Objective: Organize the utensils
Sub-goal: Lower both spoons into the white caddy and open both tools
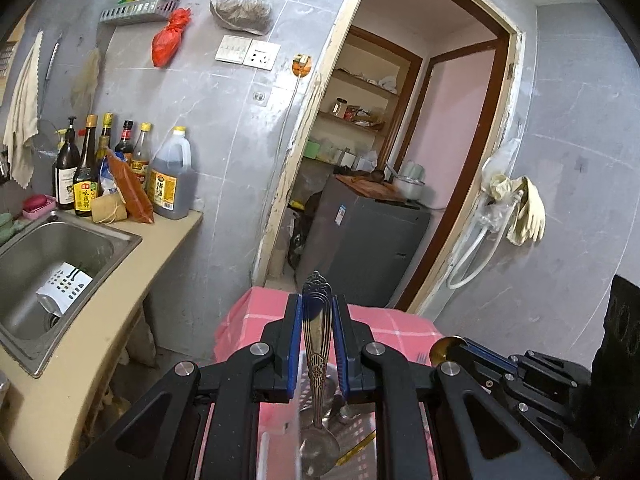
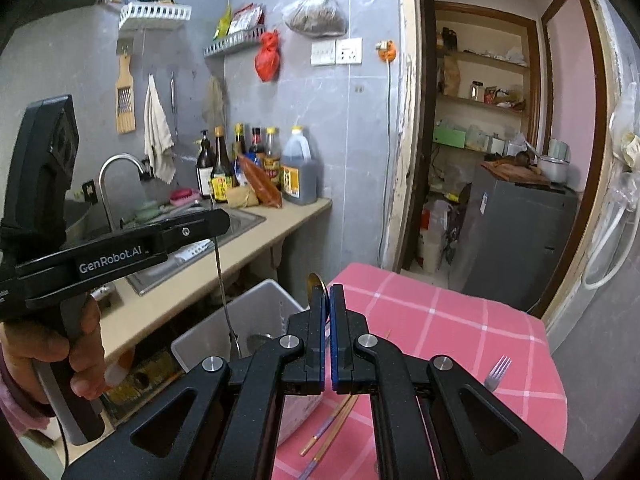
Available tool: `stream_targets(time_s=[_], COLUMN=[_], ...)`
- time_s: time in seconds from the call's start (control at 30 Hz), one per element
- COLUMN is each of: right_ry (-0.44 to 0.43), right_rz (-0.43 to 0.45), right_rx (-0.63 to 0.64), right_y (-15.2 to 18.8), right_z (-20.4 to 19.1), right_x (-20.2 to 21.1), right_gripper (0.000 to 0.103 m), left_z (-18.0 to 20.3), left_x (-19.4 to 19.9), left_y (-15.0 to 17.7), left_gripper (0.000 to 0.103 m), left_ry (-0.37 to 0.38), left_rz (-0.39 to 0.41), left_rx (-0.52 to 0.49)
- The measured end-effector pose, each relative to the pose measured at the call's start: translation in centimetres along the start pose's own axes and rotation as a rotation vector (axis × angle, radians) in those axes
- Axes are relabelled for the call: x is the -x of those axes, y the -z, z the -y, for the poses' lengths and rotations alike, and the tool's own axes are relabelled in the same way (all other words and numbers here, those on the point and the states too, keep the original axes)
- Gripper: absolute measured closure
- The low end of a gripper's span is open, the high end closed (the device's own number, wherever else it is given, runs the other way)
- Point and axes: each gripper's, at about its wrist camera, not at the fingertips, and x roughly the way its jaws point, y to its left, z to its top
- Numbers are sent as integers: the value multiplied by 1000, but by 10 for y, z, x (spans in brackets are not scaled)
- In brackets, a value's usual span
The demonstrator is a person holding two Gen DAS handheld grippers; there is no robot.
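A: Above the white bin (image 2: 256, 312), what does the left gripper (image 1: 316, 312) hold?
B: Its jaws pinch an ornate spoon (image 1: 317, 344), bowl hanging down.
A: And the right gripper (image 2: 329, 300)?
B: Clamped on a gold utensil (image 2: 314, 282); a fork (image 2: 498, 372) lies at four o'clock.

A bin (image 2: 256, 312) stands at the left edge of the cloth-covered surface (image 2: 440, 320), between it and the kitchen counter (image 2: 240, 248) with its sink (image 1: 60, 248). Bottles (image 2: 256, 164) line the wall behind the sink. Spoons lie in the bin, and one spoon (image 1: 318, 340) hangs bowl-down over it. A fork (image 2: 498, 372) lies on the surface to the right, chopsticks (image 2: 332, 428) nearer the front beside the bin. Behind the surface, a doorway opens onto a cabinet (image 2: 516, 232) and shelves (image 2: 480, 100).
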Motion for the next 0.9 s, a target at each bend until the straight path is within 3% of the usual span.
stream_targets(time_s=[0.27, 0.67, 0.8, 0.9], right_ry=[-9, -54, -61, -50], right_rz=[-72, -94, -82, -51], right_rx=[-9, -28, -48, -68], right_y=[19, 24, 26, 26], right_z=[-4, -4, -1, 5], right_x=[-19, -20, -14, -3], right_gripper=[101, 98, 87, 73], left_z=[-6, -9, -11, -9], left_x=[-7, -5, -3, 1], left_y=[16, 23, 23, 23], left_gripper=[89, 89, 87, 79], left_ry=[5, 35, 36, 34], left_rz=[-39, -79, -80, -77], left_rx=[-13, 30, 53, 56])
